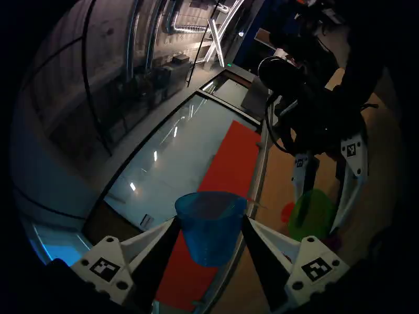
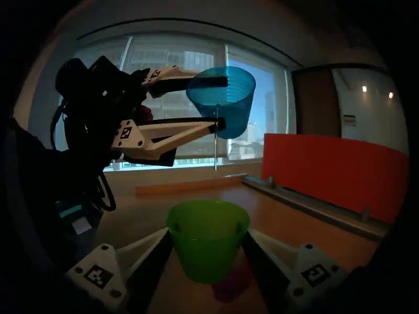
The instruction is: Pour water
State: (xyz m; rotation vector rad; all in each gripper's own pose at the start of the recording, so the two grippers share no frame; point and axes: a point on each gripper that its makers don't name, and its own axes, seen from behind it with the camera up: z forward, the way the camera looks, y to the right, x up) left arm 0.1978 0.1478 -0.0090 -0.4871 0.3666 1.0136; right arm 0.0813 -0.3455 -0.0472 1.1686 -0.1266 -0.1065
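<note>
Pour underway, we judge: left gripper [image 1: 210,222] clamped on tipped blue cup [image 1: 210,233] above green cup [image 2: 208,246], which right gripper [image 2: 208,235] pinches, thin water stream [image 2: 216,149] falling toward it, fill level hidden.

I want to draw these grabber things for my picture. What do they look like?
The left gripper and right gripper look alike: two long, tapering white fingers with black inner faces. Each finger carries a black-and-white square marker near its base. Behind sits a bulky black body with black cables looping off it.
</note>
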